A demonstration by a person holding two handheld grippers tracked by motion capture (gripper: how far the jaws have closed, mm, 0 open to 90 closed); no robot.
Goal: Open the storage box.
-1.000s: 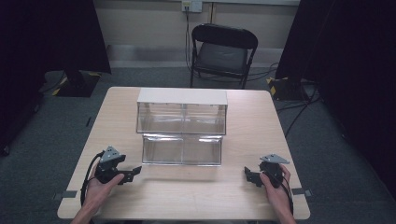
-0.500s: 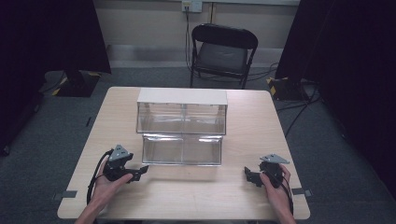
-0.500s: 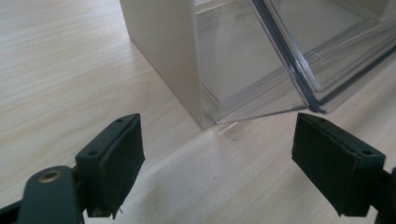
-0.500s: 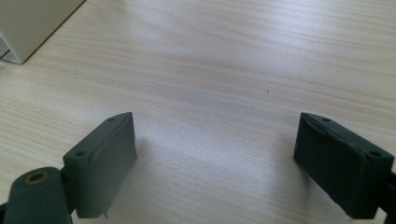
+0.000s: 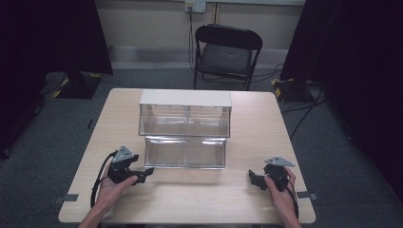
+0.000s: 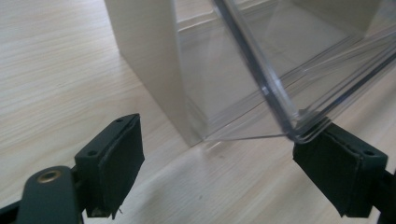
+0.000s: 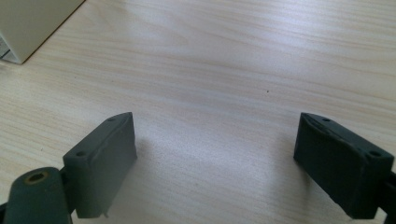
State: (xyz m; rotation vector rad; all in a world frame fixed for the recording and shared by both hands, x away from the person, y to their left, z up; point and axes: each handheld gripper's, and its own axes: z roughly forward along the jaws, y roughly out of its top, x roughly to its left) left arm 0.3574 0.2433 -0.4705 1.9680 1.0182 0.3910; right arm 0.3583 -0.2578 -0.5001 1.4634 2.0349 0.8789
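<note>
High view: a clear drawer cabinet (image 5: pixel 185 118) with a white top stands in the middle of the wooden desk (image 5: pixel 256 133). Its lower drawer (image 5: pixel 185 152) is pulled out toward the person. The left hand-held gripper (image 5: pixel 142 173) is just beside the drawer's front left corner, and the left hand (image 5: pixel 114 183) holds it low over the desk. The right hand-held gripper (image 5: pixel 254 179) is well apart from the cabinet, near the right front part of the desk, in the right hand (image 5: pixel 280 187).

Left gripper view shows the jaws wide apart, with the drawer's clear corner (image 6: pixel 289 133) touching or almost touching one black pad (image 6: pixel 343 170). Right gripper view shows jaws also wide apart over bare wood, with nothing between them. A black folding chair (image 5: pixel 225 52) stands behind the desk.
</note>
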